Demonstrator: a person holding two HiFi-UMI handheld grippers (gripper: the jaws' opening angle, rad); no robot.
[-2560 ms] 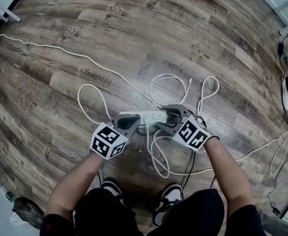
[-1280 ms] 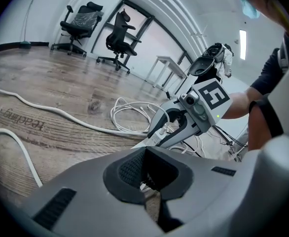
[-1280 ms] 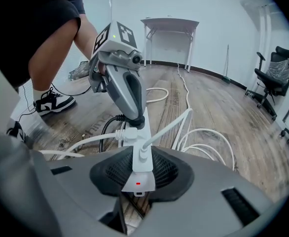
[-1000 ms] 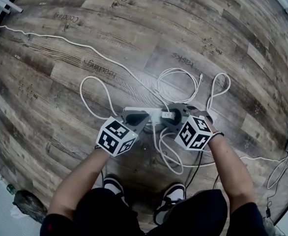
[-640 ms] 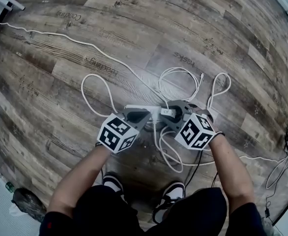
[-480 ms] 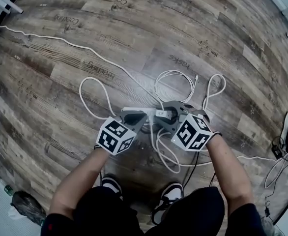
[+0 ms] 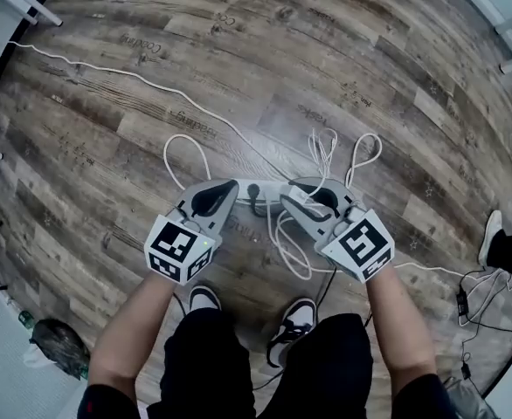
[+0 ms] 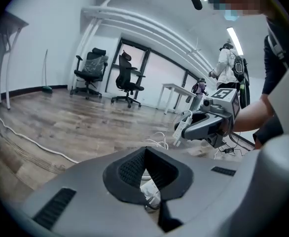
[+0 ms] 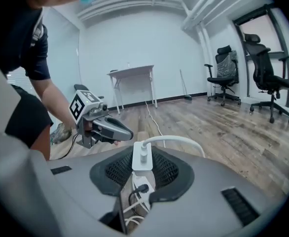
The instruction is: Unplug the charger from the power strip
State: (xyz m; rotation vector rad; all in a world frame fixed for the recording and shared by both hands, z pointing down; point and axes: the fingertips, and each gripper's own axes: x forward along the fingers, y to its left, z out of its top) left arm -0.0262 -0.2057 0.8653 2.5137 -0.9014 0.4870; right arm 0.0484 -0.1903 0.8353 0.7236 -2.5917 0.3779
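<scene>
— Two grippers are held above the grey-brown wood-plank floor. What does your left one have?
— Your left gripper is pinched shut on one end of the white oblong power strip, which sits between the two tools with a black plug in it.
— And your right?
— Your right gripper clamps the small white square charger. It's out of the strip, just above it, and its white cable arches away to the right.
</scene>
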